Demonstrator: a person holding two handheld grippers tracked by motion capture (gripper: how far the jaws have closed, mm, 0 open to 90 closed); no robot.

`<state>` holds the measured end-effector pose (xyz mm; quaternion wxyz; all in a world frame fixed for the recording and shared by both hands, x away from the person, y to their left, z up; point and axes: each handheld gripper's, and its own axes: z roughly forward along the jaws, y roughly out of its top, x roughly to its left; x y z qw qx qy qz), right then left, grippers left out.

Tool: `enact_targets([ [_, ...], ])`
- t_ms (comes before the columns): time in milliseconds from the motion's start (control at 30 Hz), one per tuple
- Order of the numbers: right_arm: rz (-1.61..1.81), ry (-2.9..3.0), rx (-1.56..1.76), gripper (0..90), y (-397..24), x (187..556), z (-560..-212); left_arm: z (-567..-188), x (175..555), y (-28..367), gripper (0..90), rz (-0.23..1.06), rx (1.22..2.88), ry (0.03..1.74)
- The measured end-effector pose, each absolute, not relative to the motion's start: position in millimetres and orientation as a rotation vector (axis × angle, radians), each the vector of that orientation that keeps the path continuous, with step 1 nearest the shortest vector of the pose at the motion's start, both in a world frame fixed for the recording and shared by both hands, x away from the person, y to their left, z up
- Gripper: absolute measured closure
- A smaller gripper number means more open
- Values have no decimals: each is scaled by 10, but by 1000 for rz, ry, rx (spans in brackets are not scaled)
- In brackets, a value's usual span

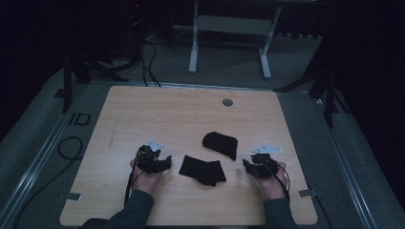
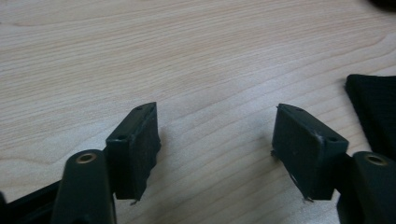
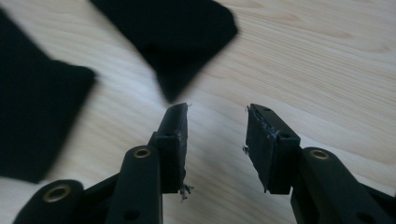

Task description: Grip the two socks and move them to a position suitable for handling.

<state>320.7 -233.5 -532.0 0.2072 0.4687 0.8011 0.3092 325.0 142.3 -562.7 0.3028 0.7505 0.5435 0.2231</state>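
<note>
Hands: both rest low on the light wooden table (image 1: 143, 119), sleeves coming in from the bottom edge.
Left gripper (image 2: 217, 140): jaws spread wide, holding nothing.
Right gripper (image 3: 217, 135): jaws apart, empty.
Cloths: flat black cloth (image 1: 203, 170) between the grippers; rounded black cloth (image 1: 220, 143) just behind it.
Right gripper view: the rounded cloth's corner lies just past the jaw tips.
</note>
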Motion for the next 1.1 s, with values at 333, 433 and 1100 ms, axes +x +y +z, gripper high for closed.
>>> enact_targets([
  [333,895,2350,1152,584,-2034,3120,-5283,-5606,3238,1416,407,569,2018,1408],
  [433,904,2374,1120,583,-1955,3102,-5268,-5595,3233,1411,451,562,2028,1402],
  [1100,1010,2505,950,588,-1415,2963,-5196,-5482,3147,1357,538,449,1983,1306],
])
